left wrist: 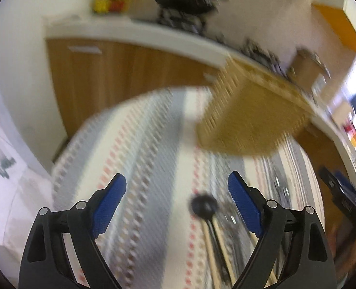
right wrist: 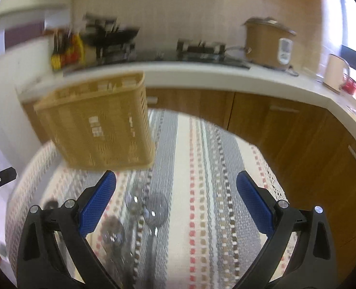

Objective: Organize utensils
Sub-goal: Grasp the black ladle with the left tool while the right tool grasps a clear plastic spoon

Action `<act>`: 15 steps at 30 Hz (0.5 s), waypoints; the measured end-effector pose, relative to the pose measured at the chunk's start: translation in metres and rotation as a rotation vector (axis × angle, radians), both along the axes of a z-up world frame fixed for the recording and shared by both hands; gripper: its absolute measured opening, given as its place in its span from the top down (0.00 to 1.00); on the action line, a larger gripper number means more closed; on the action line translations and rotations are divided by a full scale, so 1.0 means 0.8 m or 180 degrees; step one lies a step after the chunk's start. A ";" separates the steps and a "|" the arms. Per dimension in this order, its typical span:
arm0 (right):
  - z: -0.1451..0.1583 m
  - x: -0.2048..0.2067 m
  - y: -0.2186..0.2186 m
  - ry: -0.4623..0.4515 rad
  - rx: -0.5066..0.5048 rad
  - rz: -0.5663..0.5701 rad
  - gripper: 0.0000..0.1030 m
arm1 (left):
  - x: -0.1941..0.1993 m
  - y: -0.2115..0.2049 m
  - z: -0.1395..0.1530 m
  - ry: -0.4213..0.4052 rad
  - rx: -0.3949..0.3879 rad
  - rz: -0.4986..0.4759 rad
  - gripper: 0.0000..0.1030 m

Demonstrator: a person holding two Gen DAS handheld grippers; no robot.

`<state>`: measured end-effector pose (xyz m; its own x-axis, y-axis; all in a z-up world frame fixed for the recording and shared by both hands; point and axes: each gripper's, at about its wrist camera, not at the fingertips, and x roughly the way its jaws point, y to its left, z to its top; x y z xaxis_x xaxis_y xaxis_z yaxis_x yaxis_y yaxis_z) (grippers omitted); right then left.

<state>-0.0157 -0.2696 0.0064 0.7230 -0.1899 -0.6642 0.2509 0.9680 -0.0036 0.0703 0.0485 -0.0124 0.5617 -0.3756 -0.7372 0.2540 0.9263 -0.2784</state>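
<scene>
A tan slotted utensil basket (left wrist: pixel 252 115) stands on the striped tablecloth (left wrist: pixel 139 144); it also shows in the right wrist view (right wrist: pixel 98 125). My left gripper (left wrist: pixel 176 190) is open and empty above the cloth, short of the basket. A black ladle (left wrist: pixel 204 206) and wooden chopsticks (left wrist: pixel 222 248) lie between its fingers. My right gripper (right wrist: pixel 175 190) is open and empty over several metal spoons (right wrist: pixel 154 209) lying on the cloth, with the basket ahead to the left. Both views are motion-blurred.
A white counter (right wrist: pixel 202 72) with wooden cabinets (right wrist: pixel 274 125) curves behind the table. On it are a rice cooker (right wrist: pixel 267 43), a stove (right wrist: pixel 202 50) and a pan (left wrist: pixel 185 0). The other gripper (left wrist: pixel 341 197) shows at the right edge.
</scene>
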 end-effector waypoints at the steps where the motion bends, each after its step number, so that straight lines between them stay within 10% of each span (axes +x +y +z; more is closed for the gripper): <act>1: -0.003 0.005 0.001 0.0113 0.0007 0.0046 0.11 | 0.002 -0.011 -0.007 0.0127 0.0043 -0.0142 0.23; 5: -0.009 0.021 -0.005 0.0494 0.0250 0.0252 0.23 | 0.027 -0.041 -0.040 0.0739 0.0118 -0.0395 0.31; 15: -0.040 0.054 -0.039 0.1215 0.0965 0.0410 0.38 | 0.053 -0.076 -0.064 0.1223 0.0237 -0.0464 0.38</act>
